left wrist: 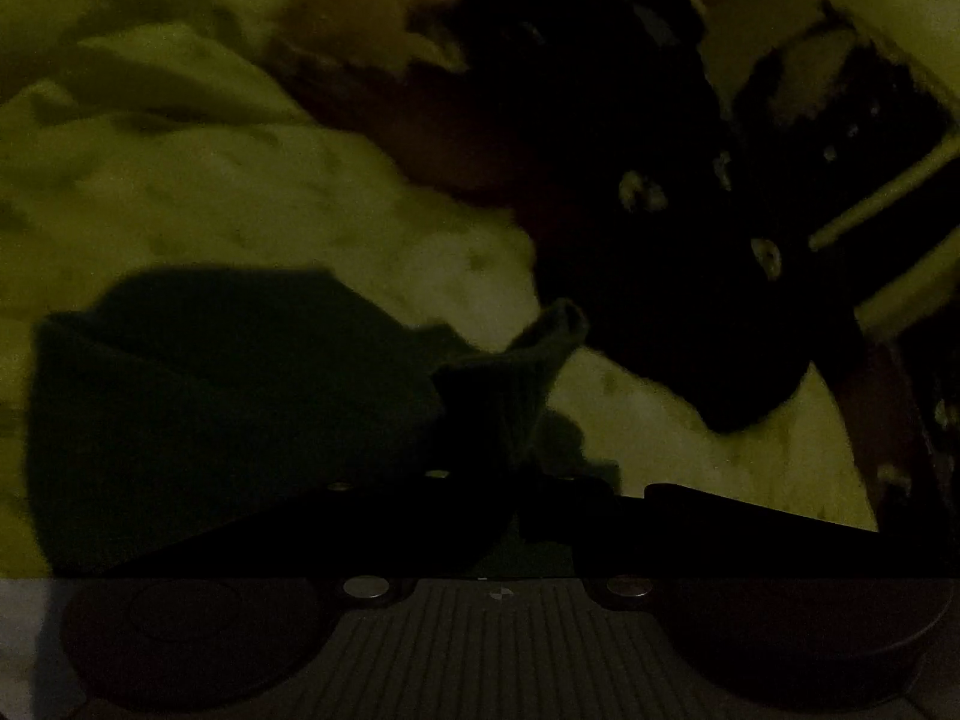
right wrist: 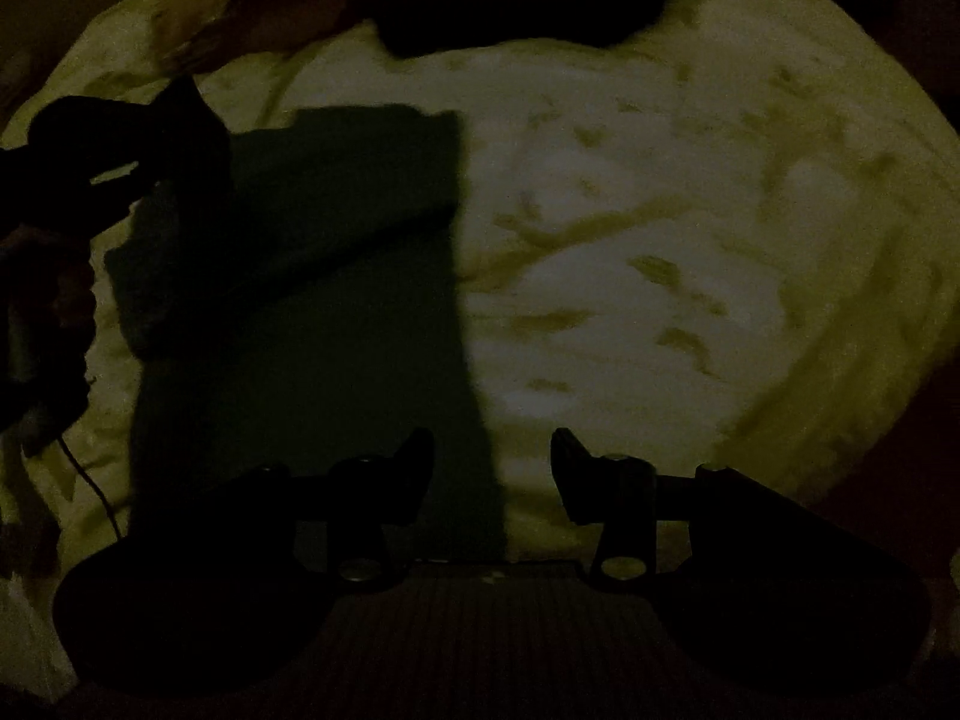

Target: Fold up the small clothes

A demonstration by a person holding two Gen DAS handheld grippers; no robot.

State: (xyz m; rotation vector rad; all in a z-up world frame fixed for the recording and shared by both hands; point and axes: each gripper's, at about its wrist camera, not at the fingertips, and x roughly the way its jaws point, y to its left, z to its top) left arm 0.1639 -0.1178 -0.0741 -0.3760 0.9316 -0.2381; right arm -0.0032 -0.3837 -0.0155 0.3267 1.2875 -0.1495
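A dark cloth (right wrist: 312, 300) lies on the pale sheet (right wrist: 660, 252), one flap already doubled across its upper part, its right edge straight. The left gripper (left wrist: 510, 438) pinches a bunched corner of the cloth, jaws narrow; the right gripper (right wrist: 492, 468) hovers over the near right edge, jaws apart and empty. To fold well, the held corner probably ought to travel low and flat and land square on the layer beneath, while the right gripper pins the near edge against sliding.
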